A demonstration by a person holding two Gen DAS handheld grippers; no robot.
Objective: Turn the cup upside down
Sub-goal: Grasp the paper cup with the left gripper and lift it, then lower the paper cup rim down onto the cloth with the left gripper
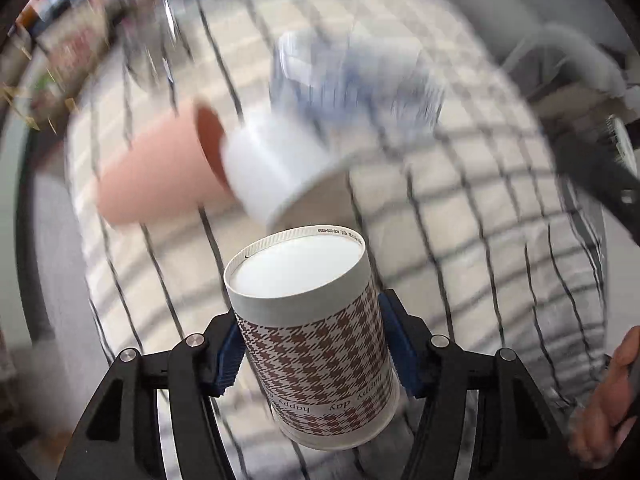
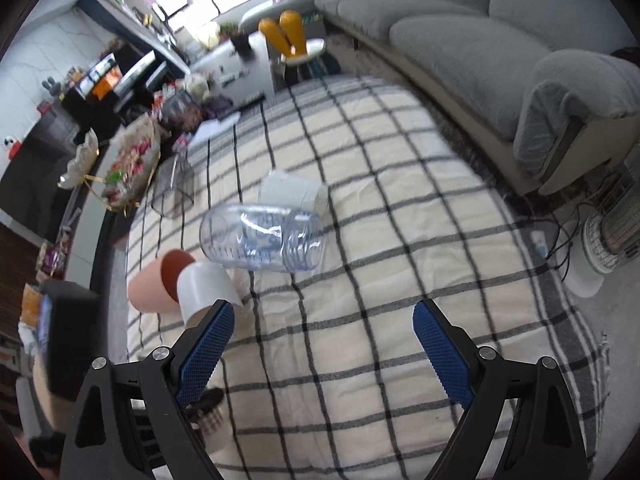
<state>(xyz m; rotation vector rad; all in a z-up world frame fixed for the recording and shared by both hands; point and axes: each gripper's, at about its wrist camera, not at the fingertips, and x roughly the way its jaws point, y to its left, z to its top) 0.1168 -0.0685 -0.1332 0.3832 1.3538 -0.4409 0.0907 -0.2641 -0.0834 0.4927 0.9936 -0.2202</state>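
Observation:
My left gripper (image 1: 312, 344) is shut on a paper cup (image 1: 316, 344) with a brown houndstooth print. The cup is held with its white base toward the camera and its rim lower, tilted, above the checked blanket (image 1: 460, 208). The view behind it is blurred by motion. My right gripper (image 2: 324, 344) is open and empty above the blanket (image 2: 380, 184). A bit of the houndstooth cup (image 2: 208, 412) shows at the lower left, below the right gripper's left finger.
A pink cup (image 2: 154, 284), a white cup (image 2: 208, 288) and a clear plastic jar (image 2: 264, 238) lie on their sides on the blanket. A white cup (image 2: 294, 192) and a clear glass (image 2: 174, 188) lie farther back. A grey sofa (image 2: 500, 52) is to the right, a heater (image 2: 612, 224) on the floor.

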